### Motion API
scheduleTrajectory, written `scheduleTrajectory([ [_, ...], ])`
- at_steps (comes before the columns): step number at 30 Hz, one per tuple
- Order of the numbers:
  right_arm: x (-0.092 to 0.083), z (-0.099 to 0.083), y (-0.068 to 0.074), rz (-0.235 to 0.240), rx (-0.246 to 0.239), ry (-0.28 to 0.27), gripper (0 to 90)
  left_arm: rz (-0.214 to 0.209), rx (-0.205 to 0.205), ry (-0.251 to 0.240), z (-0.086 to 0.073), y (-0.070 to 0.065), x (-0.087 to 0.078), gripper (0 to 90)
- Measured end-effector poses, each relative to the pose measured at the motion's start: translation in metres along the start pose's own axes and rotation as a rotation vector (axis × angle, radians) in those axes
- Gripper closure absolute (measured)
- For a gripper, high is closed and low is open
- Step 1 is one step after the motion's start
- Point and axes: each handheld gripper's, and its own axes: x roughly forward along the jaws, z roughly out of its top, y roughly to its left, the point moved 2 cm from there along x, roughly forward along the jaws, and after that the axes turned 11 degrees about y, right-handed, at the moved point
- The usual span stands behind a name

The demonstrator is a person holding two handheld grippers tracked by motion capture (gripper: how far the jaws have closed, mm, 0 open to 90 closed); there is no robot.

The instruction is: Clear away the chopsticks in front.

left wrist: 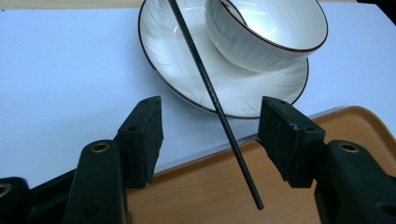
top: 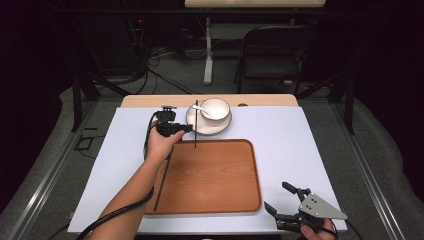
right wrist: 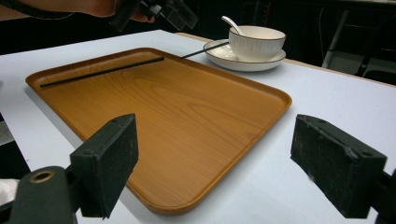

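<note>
A black chopstick (top: 195,127) (left wrist: 201,65) (right wrist: 205,49) leans from the white plate (top: 220,127) (left wrist: 173,60) down onto the wooden tray's (top: 215,175) far edge. My left gripper (top: 188,129) (left wrist: 210,116) is open, its jaws on either side of this chopstick without touching it. A second chopstick (top: 162,180) (right wrist: 102,72) lies flat along the tray's left side. A white bowl (top: 216,107) (left wrist: 275,32) (right wrist: 257,42) holding a spoon (top: 202,110) (right wrist: 232,24) sits on the plate. My right gripper (top: 277,196) (right wrist: 215,140) stands open and empty off the tray's front right corner.
The white table cover (top: 300,145) surrounds the tray (right wrist: 187,116). Beyond the table's far edge stand a black folding chair (top: 272,55) and a white table leg (top: 208,55), with cables on the floor.
</note>
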Motion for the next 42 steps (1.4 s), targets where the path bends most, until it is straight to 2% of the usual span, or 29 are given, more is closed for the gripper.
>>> scheduleTrajectory([
  [6, 0.0, 0.0, 0.0, 0.001, 0.001, -0.001, 14.2, -0.032, -0.039, 0.027, 0.008, -0.007, 0.012, 43.3],
  [11, 0.0, 0.0, 0.0, 0.001, -0.002, -0.002, 14.2, -0.024, -0.044, 0.082, 0.01, -0.014, 0.023, 49.3],
  [20, -0.001, 0.0, -0.001, 0.002, -0.004, -0.002, 14.2, -0.019, -0.114, 0.184, 0.014, -0.019, 0.036, 59.4],
  [27, -0.001, 0.0, 0.0, 0.004, -0.003, -0.002, 14.2, -0.009, -0.193, 0.273, 0.016, -0.019, 0.042, 67.3],
  [42, -0.001, 0.0, 0.0, 0.006, -0.008, -0.002, 14.2, -0.026, -0.29, 0.342, 0.018, -0.014, 0.05, 81.7],
])
